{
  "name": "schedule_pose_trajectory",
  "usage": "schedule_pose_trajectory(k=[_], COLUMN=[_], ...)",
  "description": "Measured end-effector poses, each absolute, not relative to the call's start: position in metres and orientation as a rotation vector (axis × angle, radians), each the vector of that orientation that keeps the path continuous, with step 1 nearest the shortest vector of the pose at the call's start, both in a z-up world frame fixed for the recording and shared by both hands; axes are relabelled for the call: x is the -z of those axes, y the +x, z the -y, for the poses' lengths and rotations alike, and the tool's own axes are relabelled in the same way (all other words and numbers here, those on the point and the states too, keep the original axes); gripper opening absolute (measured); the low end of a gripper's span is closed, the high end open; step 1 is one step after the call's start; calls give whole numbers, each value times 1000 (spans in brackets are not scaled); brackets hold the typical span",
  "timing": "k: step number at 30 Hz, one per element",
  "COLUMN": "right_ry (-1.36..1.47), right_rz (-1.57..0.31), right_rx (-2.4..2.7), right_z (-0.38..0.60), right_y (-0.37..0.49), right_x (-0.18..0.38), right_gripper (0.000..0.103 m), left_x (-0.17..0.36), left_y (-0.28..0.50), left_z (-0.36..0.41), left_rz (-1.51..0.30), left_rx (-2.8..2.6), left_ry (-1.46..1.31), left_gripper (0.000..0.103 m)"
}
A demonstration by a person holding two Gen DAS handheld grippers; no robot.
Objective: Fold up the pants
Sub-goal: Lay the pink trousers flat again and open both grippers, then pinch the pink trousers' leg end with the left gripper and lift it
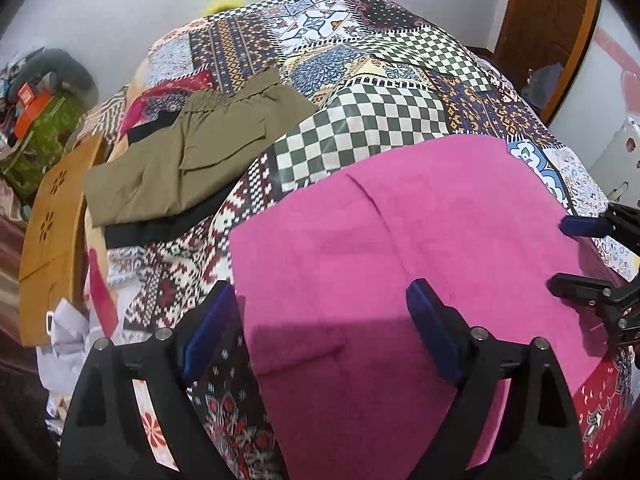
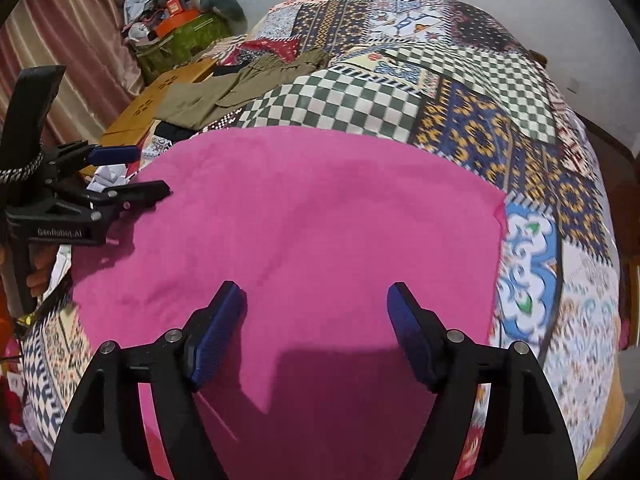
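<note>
Bright pink pants [image 1: 420, 240] lie spread flat on the patterned bedspread [image 1: 380, 108]. My left gripper [image 1: 320, 292] hangs open just above their near left edge: one blue pad is over the bedspread, the other over the pink cloth, and nothing is between them. In the right wrist view the pink pants [image 2: 312, 220] fill the middle. My right gripper [image 2: 315, 290] stands open over their near part, pads apart and clear of the cloth. Each gripper shows in the other's view: the right gripper [image 1: 560, 254] at the far right, the left gripper [image 2: 150, 172] at the left edge.
Folded olive pants [image 1: 192, 152] rest on a black garment [image 1: 160, 228] at the bed's far left. A brown wooden board [image 1: 52, 240] lies along the left side. A clutter pile with a green box [image 1: 44, 128] stands beyond. A curtain [image 2: 60, 40] hangs on the left.
</note>
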State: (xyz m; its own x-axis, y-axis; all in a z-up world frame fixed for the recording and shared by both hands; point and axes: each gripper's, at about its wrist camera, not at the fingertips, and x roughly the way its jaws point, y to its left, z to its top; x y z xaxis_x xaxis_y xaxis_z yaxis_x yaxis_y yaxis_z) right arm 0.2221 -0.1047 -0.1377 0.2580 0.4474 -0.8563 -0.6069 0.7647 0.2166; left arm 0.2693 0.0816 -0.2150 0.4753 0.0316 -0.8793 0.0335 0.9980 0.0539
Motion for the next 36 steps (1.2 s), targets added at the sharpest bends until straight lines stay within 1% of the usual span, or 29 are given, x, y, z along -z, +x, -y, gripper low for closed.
schedule_pose_trajectory(k=[8,10,11,19,23,30,36], right_ry=[-135,-124,-119,-131,-144,-135,-155], right_rz=[-1078,-1071,-1066,-1053,-1023,-929,-939], right_rx=[-651,-638,-630,-576,-559,-605,-660], right_z=[131,137,139,149,145,123,93], right_y=[196,189,187,169,164,159,164], right_x=[135,134,134,129,120,93,101], right_gripper=[74,74,75,76,76,76,76], left_x=[213,213,213,205,193,184,192], left_y=[235,224,219,196,191,182,175], left_z=[-83,-81,-81,-89,-94,-109,-110], left_rz=[-1075,-1068,-1062,-1036,-999,-1028,-1083], left_rx=[-8,-18,-22,-58,-128,-99,-41], left_ry=[39,62,73,26,1,-193,-351], left_gripper=[89,94,94,94,94,94,94])
